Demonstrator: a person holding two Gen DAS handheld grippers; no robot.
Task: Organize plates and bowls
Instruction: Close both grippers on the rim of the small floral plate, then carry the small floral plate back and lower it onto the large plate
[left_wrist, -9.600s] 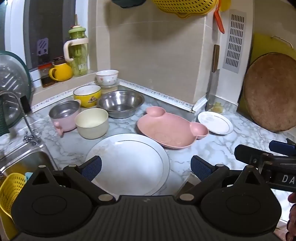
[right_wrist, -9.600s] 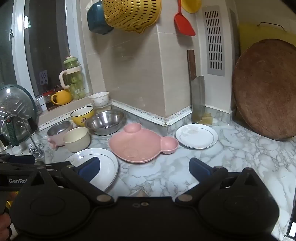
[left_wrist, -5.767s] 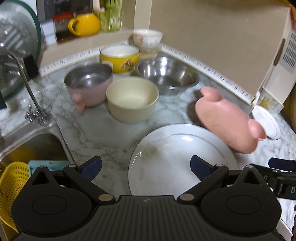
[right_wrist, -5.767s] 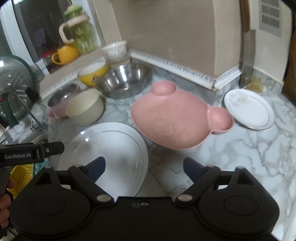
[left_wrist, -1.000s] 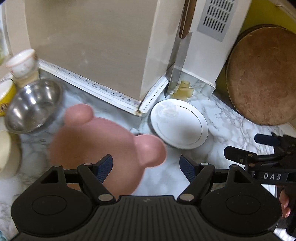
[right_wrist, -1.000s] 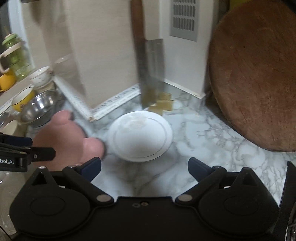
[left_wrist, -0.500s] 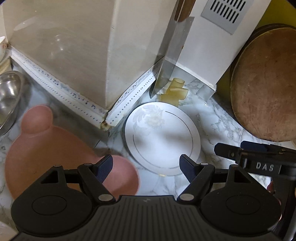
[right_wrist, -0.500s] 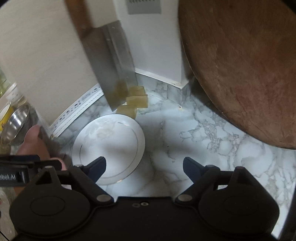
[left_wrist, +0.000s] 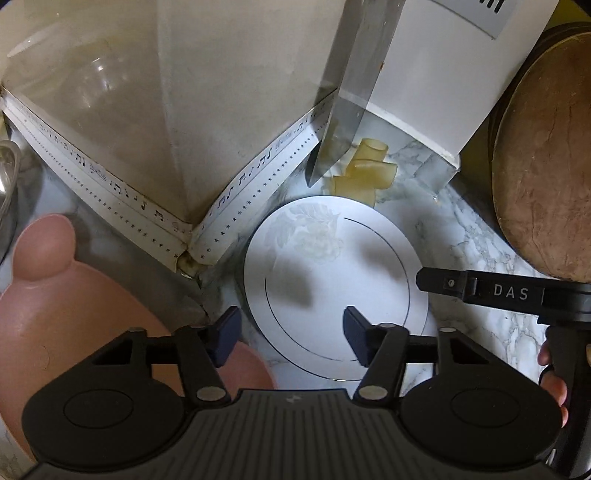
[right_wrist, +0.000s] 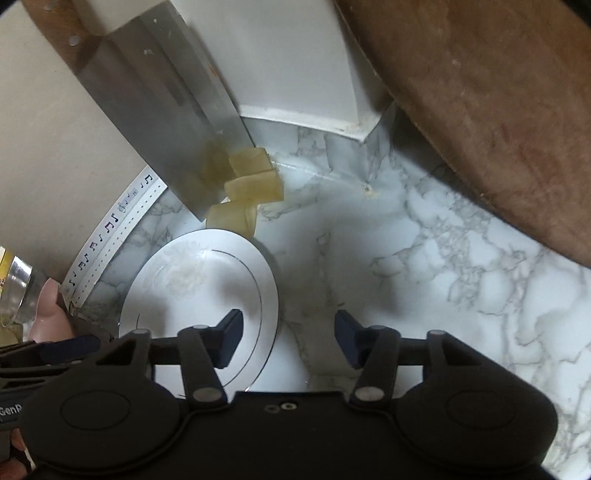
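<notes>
A small white plate (left_wrist: 332, 280) with a thin dark ring lies flat on the marble counter in the wall corner. My left gripper (left_wrist: 291, 338) hangs over its near left rim. Its jaws are closing, one pad outside the rim and one above the plate, neither pressing on it. My right gripper (right_wrist: 288, 338) straddles the right rim of the plate (right_wrist: 199, 288), its jaws closing too without touching. Its side shows as a black bar, the right gripper (left_wrist: 428, 280). The pink bear-shaped plate (left_wrist: 55, 314) lies to the left. The left gripper (right_wrist: 74, 345) shows at the lower left.
A cleaver (left_wrist: 351, 92) leans on the wall just behind the plate, with yellowish blocks (left_wrist: 365, 173) at its foot. A round wooden board (left_wrist: 546, 166) stands against the wall at the right. A steel bowl (right_wrist: 18, 291) edges in at far left.
Both grippers have come down and closer to the small white plate, and both pairs of jaws have narrowed. The pink plate has slid toward the left edge of the left wrist view.
</notes>
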